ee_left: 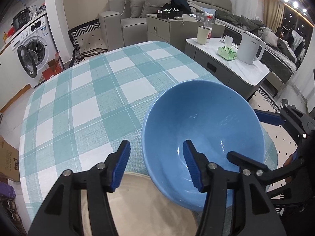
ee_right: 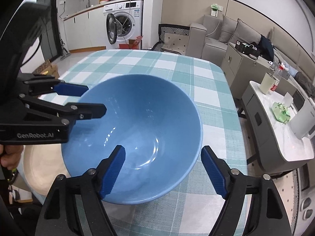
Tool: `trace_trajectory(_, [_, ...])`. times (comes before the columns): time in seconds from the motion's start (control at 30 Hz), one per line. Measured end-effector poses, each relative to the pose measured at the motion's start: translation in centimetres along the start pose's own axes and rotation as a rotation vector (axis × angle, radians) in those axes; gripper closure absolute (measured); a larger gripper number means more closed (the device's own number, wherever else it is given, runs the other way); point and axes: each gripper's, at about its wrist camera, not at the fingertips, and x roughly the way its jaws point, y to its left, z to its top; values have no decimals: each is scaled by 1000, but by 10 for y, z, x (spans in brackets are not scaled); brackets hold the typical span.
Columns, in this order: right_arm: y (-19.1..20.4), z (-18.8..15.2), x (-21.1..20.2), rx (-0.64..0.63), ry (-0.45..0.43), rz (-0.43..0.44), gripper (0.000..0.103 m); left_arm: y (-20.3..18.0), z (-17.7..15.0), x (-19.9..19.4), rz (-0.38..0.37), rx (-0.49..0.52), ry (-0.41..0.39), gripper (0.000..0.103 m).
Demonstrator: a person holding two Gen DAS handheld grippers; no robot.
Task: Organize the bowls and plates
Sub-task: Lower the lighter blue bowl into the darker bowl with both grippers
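A large blue bowl (ee_left: pixel 202 129) is held tilted above the checked tablecloth (ee_left: pixel 94 98); it also shows in the right wrist view (ee_right: pixel 137 129). My left gripper (ee_left: pixel 157 165) is open, its jaws straddling the bowl's near rim, one finger inside, one outside. My right gripper (ee_right: pixel 163 173) is open too, straddling the rim the same way from the other side. A beige plate (ee_left: pixel 141 206) lies below the bowl at the table's near edge, and shows in the right wrist view (ee_right: pixel 43 167). I cannot tell what carries the bowl's weight.
A side table (ee_left: pixel 226 59) to the right holds a white kettle (ee_left: pixel 251 48), a cup (ee_left: pixel 202 35), a bottle and a green tissue pack. A washing machine (ee_left: pixel 33 45) with its door open stands far left. A sofa and cabinet lie beyond the table.
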Motion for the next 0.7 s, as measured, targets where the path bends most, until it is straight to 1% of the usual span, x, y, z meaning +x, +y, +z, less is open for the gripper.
trace_trajectory(0.07, [-3, 1, 1, 15, 1, 11, 18, 1, -1, 0, -4, -4, 2, 45])
trace_trajectory(0.1, [-5, 1, 1, 25, 2, 17, 18, 1, -1, 0, -6, -5, 3, 40])
trace_trajectory(0.13, [-6, 1, 1, 33, 3, 22, 18, 2, -2, 0, -5, -5, 1, 28])
trace_trajectory(0.2, [-12, 2, 2, 60, 7, 38, 18, 0, -3, -2, 2, 1, -16, 15])
trace_trajectory(0.27, [-18, 2, 2, 86, 13, 57, 18, -1, -3, -4, -6, 12, -27, 14])
trace_trajectory(0.33, [-25, 2, 3, 111, 22, 91, 18, -2, -3, -3, -18, 18, -21, 13])
trace_trajectory(0.4, [-31, 0, 5, 128, 36, 121, 18, -3, -4, -1, -13, 23, -15, 12])
trace_trajectory(0.7, [-43, -6, 13, 156, 70, 163, 18, -10, -10, 9, -26, 32, 13, 12])
